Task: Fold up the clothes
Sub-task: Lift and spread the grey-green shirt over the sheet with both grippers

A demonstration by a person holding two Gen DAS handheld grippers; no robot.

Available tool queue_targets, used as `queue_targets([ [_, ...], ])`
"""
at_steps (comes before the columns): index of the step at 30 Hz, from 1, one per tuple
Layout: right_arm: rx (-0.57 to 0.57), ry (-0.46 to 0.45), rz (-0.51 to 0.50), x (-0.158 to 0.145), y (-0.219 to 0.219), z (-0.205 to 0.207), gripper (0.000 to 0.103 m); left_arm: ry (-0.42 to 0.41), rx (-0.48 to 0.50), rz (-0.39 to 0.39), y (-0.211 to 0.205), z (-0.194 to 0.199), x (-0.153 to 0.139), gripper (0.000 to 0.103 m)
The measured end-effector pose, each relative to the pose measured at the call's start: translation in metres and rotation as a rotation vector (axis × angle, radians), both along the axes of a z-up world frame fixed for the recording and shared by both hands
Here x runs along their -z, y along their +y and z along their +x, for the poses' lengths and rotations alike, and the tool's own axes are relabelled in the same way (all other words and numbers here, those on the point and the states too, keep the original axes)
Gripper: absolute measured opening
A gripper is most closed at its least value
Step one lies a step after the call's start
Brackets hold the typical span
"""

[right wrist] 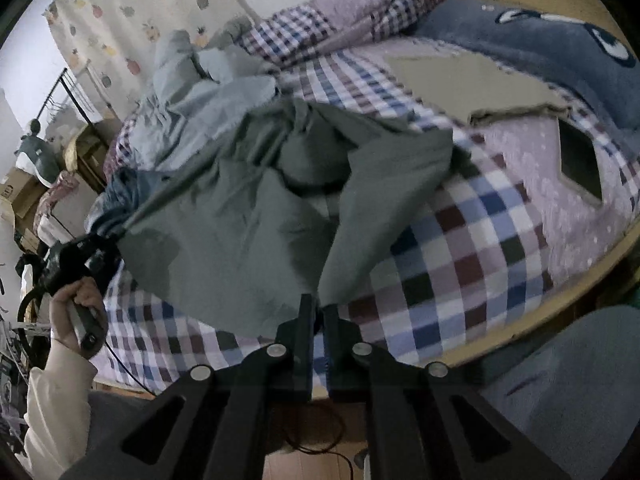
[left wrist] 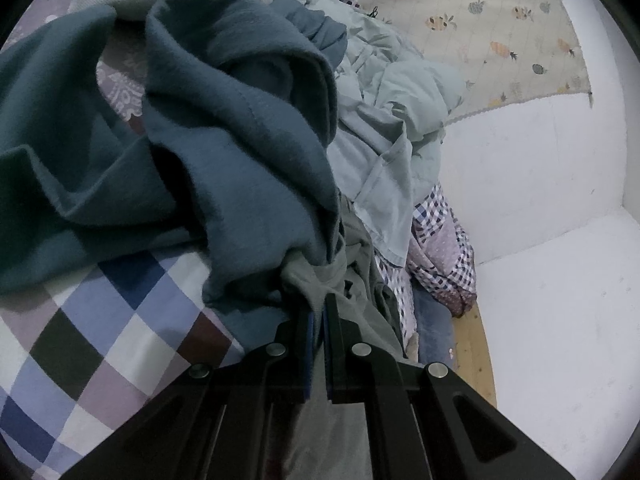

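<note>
A grey-green garment (right wrist: 248, 208) hangs stretched over the checkered bed cover (right wrist: 460, 256). My right gripper (right wrist: 318, 308) is shut on its near corner. My left gripper (right wrist: 116, 236), held by a hand in a cream sleeve (right wrist: 76, 300), pinches the opposite corner at the left of the right wrist view. In the left wrist view the left gripper (left wrist: 318, 304) is shut on the same grey-green cloth (left wrist: 320, 280). A dark teal sweater (left wrist: 208, 132) lies bunched just ahead of it, and a pale blue garment (left wrist: 392, 148) sits crumpled to the right.
A blue plush pillow (right wrist: 540, 48) and a piece of cardboard (right wrist: 472, 84) lie at the head of the bed. The wooden bed frame (right wrist: 580, 272) runs along the right edge. A white wall (left wrist: 540, 200) borders the bed, with a fruit-print curtain (left wrist: 480, 20) beyond. Boxes and clutter (right wrist: 24, 192) stand at the far left.
</note>
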State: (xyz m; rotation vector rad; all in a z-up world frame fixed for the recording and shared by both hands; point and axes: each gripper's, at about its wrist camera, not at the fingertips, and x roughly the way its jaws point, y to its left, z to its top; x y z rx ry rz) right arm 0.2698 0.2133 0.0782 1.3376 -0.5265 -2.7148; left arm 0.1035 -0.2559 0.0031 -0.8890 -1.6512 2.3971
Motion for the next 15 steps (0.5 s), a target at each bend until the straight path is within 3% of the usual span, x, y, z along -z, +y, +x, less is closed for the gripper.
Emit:
queue_targets([
  [5,-0.044,-0.017,0.043,0.007,-0.009,0.001,0.005,0.005,0.017,0.016,-0.003,0.001,0.002,0.003],
  [8,-0.075,-0.003,0.094,0.006,-0.015,0.003,0.005,-0.002,0.018,0.004,-0.006,0.003,0.002,0.01],
  [11,-0.089,-0.004,0.105,0.008,-0.018,0.005,0.005,-0.007,-0.003,0.016,-0.012,0.009,0.004,0.029],
  [13,-0.096,-0.007,0.105,0.01,-0.02,0.005,0.005,-0.006,-0.019,0.033,-0.016,0.015,0.007,0.047],
  [15,-0.105,-0.005,0.105,0.012,-0.022,0.005,0.005,-0.004,-0.012,0.048,-0.017,0.019,0.009,0.055],
])
